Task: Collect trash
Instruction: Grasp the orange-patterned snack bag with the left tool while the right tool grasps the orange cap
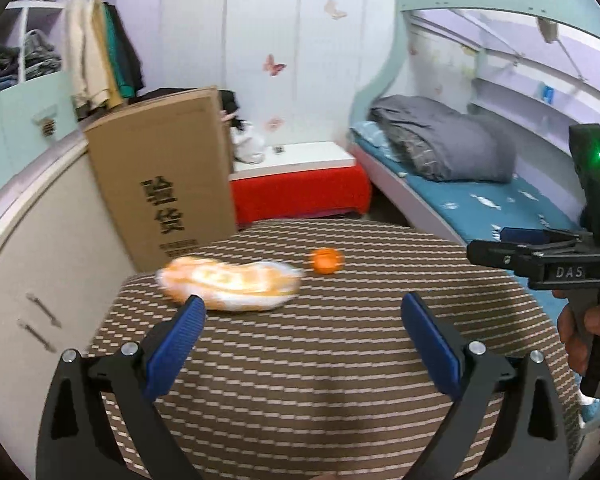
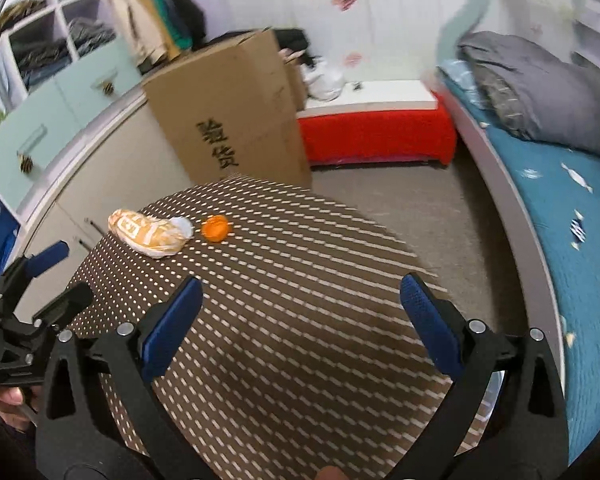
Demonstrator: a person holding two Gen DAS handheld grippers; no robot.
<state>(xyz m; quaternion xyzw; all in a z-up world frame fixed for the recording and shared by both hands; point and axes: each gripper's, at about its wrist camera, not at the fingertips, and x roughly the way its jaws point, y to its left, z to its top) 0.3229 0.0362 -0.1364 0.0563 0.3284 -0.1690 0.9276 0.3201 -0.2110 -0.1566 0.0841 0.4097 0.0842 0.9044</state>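
On cardboard box (image 2: 236, 120): black characters "验货".

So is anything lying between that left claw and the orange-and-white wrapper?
No. In the left wrist view only bare striped tablecloth separates the open left claw from the wrapper.

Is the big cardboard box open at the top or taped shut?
Open. The cardboard box has a top flap standing up in the right wrist view.

The counter (image 2: 300, 300) is covered in woven, matt cloth. A glossy plastic wrapper (image 2: 148, 234) and matt cardboard box (image 2: 228, 120) are seen.
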